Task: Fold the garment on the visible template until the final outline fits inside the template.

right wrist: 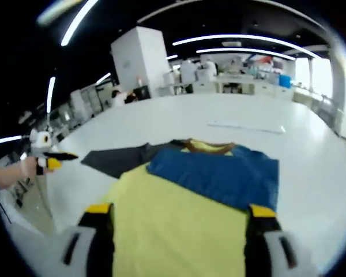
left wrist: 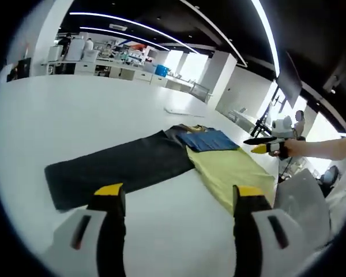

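Note:
A garment lies flat on the white table [left wrist: 75, 115]. Its body is yellow [left wrist: 233, 173], a blue panel [left wrist: 210, 140] crosses the chest, and the collar [right wrist: 206, 145] is brown. A long dark grey piece [left wrist: 121, 167] stretches away from the collar end; I cannot tell whether it is a sleeve or a template. My left gripper [left wrist: 179, 193] hovers open over bare table just short of the dark piece. My right gripper [right wrist: 180, 210] is open above the yellow body [right wrist: 173, 225], with the blue panel [right wrist: 219, 173] ahead. Each gripper appears small in the other's view, held in a hand: right gripper [left wrist: 268, 145], left gripper [right wrist: 53, 160].
A thin white sheet [right wrist: 248, 127] lies on the table beyond the garment. A grey chair back [left wrist: 300, 199] stands by the table's near right corner. Benches with lab gear [left wrist: 109, 57] line the far wall, and a white pillar [right wrist: 141, 57] rises behind the table.

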`<state>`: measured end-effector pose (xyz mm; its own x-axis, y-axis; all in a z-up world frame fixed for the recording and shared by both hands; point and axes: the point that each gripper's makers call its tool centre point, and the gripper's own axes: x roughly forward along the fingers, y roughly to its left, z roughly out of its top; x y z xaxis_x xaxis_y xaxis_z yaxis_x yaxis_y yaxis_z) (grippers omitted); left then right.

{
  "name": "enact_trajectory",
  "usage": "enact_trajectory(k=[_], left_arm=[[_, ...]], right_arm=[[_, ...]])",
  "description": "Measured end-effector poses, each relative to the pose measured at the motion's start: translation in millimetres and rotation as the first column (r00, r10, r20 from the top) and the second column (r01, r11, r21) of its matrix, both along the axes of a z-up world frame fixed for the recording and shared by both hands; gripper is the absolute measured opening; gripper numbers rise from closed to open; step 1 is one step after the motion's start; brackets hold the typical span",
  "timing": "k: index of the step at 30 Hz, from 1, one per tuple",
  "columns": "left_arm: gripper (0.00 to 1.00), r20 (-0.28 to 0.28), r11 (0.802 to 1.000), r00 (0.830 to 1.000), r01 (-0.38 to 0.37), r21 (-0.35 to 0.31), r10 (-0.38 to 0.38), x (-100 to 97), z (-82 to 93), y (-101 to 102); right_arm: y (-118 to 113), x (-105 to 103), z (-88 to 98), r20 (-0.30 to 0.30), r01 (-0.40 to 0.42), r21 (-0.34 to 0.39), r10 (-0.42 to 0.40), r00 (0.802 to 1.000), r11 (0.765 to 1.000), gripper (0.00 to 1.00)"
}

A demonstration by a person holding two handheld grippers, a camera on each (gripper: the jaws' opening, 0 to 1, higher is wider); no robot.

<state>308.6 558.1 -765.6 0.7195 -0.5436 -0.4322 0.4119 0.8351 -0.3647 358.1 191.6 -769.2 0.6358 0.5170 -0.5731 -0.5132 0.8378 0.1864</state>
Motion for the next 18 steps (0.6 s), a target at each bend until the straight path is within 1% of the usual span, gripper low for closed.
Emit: enact_trajectory(k=[3,6,7,9,10,13,14,15,16,18], left_arm=[[0.72,-0.016,0.996,0.996,-0.082,0.018,0.082,8.6,-7.3,19],[0.71,-0.02,0.99,0.99,-0.14,0.033,0.141,12.3,-10.2,33],[0.71,-0.037,0.982,0.982,-0.182,0.05,0.184,12.6,-14.2,42],[0.71,-0.026,0.98,0.981,-0.193,0.058,0.194,13.4,-18.0,51],[0.7,-0.045,0.972,0.973,-0.221,0.076,0.224,12.3,-22.5,58],[0.68,-0.058,0.959,0.961,-0.265,0.1,0.272,12.0,-29.6,69],[0.68,-0.058,0.953,0.955,-0.284,0.104,0.291,11.8,-34.3,78],[0.67,-0.058,0.947,0.95,-0.299,0.115,0.307,11.9,-37.6,85],[0.66,-0.057,0.943,0.947,-0.309,0.119,0.318,13.8,-40.3,91],[0.65,-0.062,0.935,0.938,-0.33,0.13,0.34,15.9,-45.6,97]], right_arm=[[-10,-3,1.8,0.005,0.016,-0.002,-0.016,1.0,1.0,0.94],[-17,-3,0.9,0.002,0.032,-0.002,-0.032,1.0,0.999,0.93],[-20,-3,0.2,0.001,0.036,0.0,-0.036,0.999,0.999,0.93],[-21,-6,1.5,0.0,0.039,-0.001,-0.039,0.999,0.999,0.93],[-21,-8,3.0,0.004,0.042,-0.003,-0.042,0.999,0.999,0.92],[-24,-7,4.3,0.005,0.047,0.003,-0.047,0.999,0.999,0.93],[-25,-7,5.0,0.006,0.05,0.006,-0.05,0.999,0.999,0.92],[-23,-13,6.9,0.006,0.051,0.005,-0.051,0.999,0.999,0.92],[-24,-13,6.7,0.006,0.052,0.002,-0.052,0.999,0.999,0.92],[-28,-9,4.9,0.006,0.053,0.003,-0.053,0.999,0.999,0.92]])
